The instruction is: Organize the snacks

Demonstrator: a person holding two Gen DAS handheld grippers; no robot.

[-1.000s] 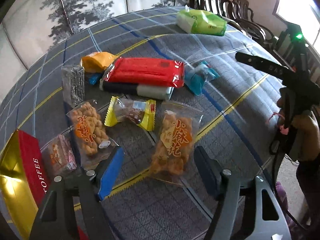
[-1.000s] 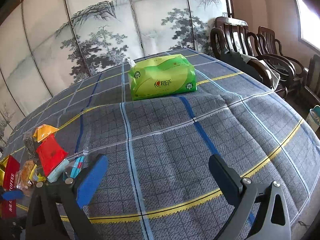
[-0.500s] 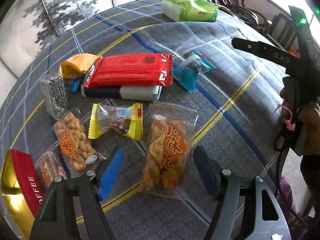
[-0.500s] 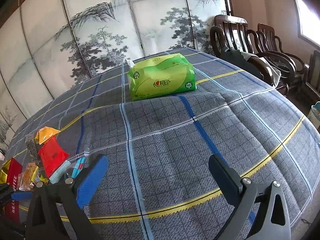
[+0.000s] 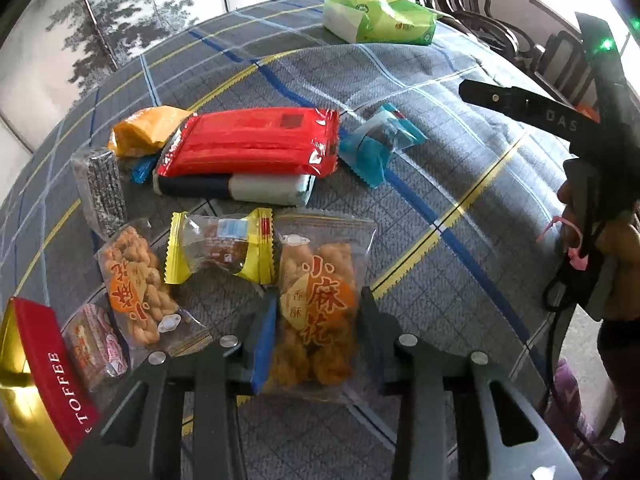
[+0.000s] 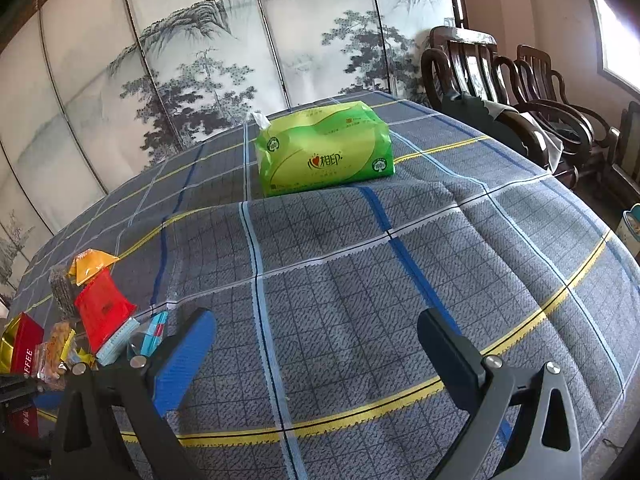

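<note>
left gripper point(image 5: 316, 336), jaws just closed on the twist-snack bag point(image 5: 318, 300) lying on the table point(image 5: 460, 208); pad contact seemingly at crinkly film, so it may slip. right gripper point(image 6: 316, 354) open, empty.

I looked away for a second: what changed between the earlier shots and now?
The left gripper came down over the twist-snack bag and its jaws have just closed onto it. The right gripper stayed open above the cloth; the other snacks and the tissue pack kept their places.
</note>
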